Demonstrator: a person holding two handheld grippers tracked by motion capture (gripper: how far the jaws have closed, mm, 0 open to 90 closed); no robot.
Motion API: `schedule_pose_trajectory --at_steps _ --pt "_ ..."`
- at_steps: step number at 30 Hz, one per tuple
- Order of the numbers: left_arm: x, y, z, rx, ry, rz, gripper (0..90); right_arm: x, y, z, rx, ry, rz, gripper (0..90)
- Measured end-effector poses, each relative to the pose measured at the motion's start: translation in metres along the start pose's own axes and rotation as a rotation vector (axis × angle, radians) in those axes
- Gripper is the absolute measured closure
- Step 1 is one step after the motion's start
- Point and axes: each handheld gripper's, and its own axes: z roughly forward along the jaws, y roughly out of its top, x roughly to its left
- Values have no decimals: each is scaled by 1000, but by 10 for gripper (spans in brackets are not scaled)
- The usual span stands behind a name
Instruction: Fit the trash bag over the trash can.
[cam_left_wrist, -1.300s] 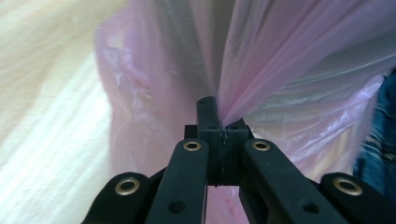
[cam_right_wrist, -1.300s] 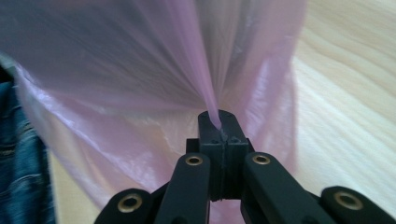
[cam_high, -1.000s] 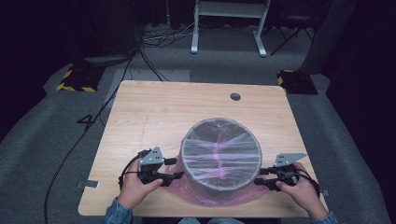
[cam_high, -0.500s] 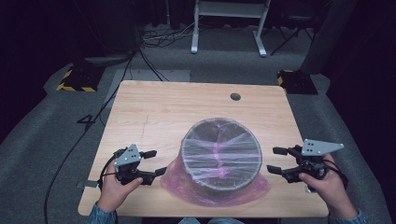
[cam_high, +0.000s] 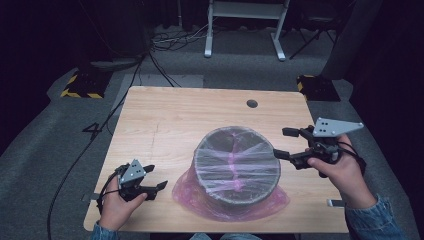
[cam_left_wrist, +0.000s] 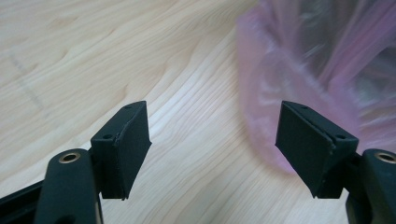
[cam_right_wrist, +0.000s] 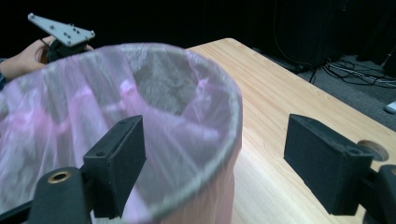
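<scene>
Left hand-held gripper (cam_high: 155, 179): held low near the front left corner of the surface (cam_high: 165, 120), jaws spread apart with nothing between them; in the left gripper view bare wood lies between the jaws and the pink film is just beside the right-hand jaw.

Bin (cam_high: 236, 170): a grey round bin standing upright near the front middle of the surface, between the two grippers.

Bag (cam_high: 200, 192): a thin pink plastic bag is drawn over the bin's mouth and hangs down its sides, with spare film pooled on the wood around the base.

Handling: the film is judged light, soft, slippery and easily torn; the bin looks stiff. A hold is best taken on the loose skirt at the base or the fold over the rim.

Right hand-held gripper (cam_high: 285, 142): raised beside the bin's right rim, jaws released and empty; in the right gripper view the rim sits just in front of one jaw.
</scene>
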Motion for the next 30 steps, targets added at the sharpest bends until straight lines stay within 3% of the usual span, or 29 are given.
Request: schedule_pose_trajectory --at_steps 3,6,14,24,30 --pt "4 -6 3 34 23 -4 259 -1 11 7 1 -14 17 214" --pt "6 -9 7 51 19 -7 256 0 23 15 -4 -24 26 216" --pt "13 -13 11 58 27 -61 259 22 53 43 -1 -8 -45 204" --pt "17 -18 14 81 51 -90 259 39 68 83 33 45 -67 185" --pt "16 -21 20 86 62 -113 259 45 67 106 56 71 -70 169"
